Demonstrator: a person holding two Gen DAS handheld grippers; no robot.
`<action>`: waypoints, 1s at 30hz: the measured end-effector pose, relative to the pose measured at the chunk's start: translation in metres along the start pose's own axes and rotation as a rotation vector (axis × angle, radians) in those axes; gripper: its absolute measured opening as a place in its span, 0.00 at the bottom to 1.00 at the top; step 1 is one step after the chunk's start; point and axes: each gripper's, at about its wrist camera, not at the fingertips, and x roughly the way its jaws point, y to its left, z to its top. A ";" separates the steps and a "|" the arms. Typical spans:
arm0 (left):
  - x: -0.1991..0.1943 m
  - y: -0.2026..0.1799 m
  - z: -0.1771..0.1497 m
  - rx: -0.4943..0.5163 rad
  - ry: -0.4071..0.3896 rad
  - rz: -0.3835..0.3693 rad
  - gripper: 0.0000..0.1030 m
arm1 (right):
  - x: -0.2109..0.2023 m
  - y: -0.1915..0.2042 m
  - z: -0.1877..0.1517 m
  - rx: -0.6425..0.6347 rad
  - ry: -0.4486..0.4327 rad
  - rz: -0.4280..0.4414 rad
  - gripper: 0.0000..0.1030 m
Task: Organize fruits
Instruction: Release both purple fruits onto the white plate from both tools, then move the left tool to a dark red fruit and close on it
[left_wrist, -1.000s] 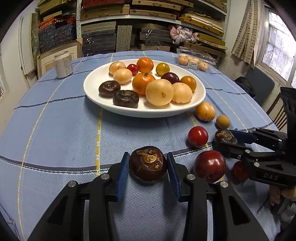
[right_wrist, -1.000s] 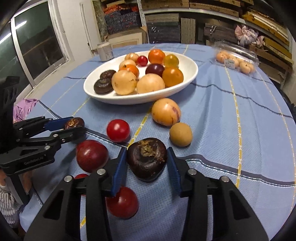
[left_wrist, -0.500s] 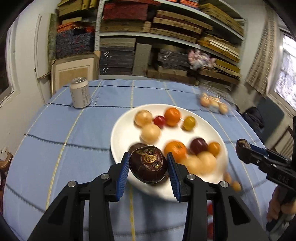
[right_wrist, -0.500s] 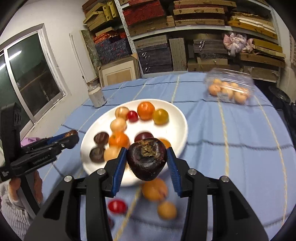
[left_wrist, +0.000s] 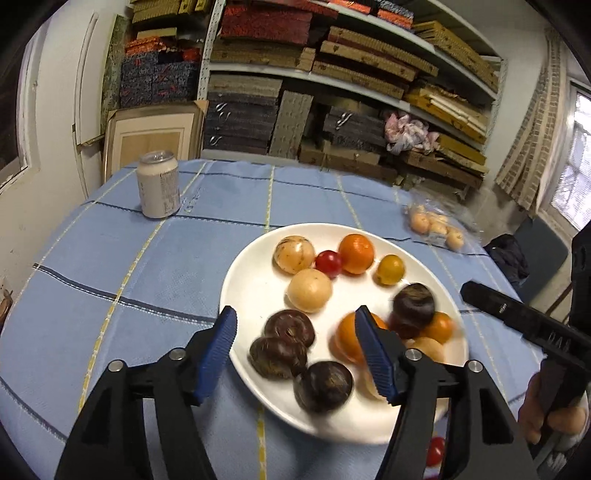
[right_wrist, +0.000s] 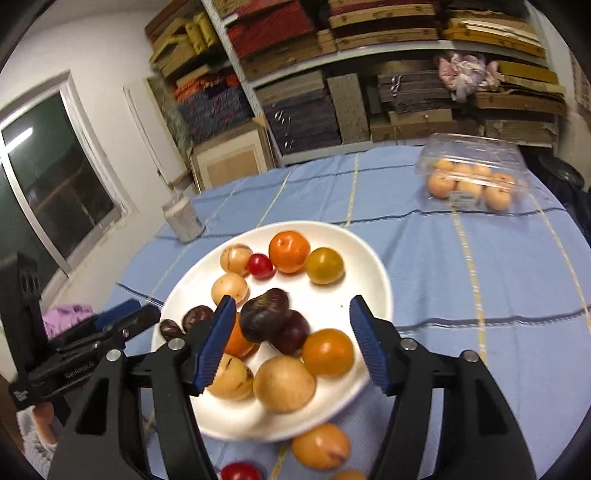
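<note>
Both grippers hang above the white plate (left_wrist: 251, 280) with their jaws spread wide and nothing between them. In the left wrist view the left gripper (left_wrist: 301, 354) frames three dark brown fruits lying low on the plate: two touching each other (left_wrist: 290, 328) at center and a third (left_wrist: 323, 386) just below them, near the plate's bottom rim (this one is blurred). A fourth dark fruit (left_wrist: 413, 304) sits to the right of center, beside an orange (left_wrist: 347, 341) partly hidden by the blue pad.

In the right wrist view the right gripper (right_wrist: 291, 339) straddles a dark purple-brown fruit (right_wrist: 264, 314) at frame center, which leans on a darker plum-like fruit (right_wrist: 293, 332). Pale round fruits, oranges and a red cherry tomato (right_wrist: 260, 265) fill the rest of the plate. Off the plate, at the bottom of that view, a yellow-orange fruit (right_wrist: 321, 445) and a red one (right_wrist: 240, 472) lie on the blue checked tabletop (right_wrist: 461, 280). A can (left_wrist: 159, 188) stands at upper left, a clear fruit box (right_wrist: 474, 177) at upper right.
</note>
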 end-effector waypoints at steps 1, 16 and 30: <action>-0.008 -0.002 -0.006 0.005 -0.006 -0.004 0.69 | -0.011 -0.002 -0.003 0.004 -0.019 -0.005 0.67; -0.056 -0.078 -0.106 0.241 0.035 -0.069 0.77 | -0.090 -0.062 -0.074 0.179 -0.094 -0.087 0.89; -0.030 -0.089 -0.122 0.300 0.124 -0.054 0.79 | -0.086 -0.060 -0.073 0.185 -0.059 -0.068 0.90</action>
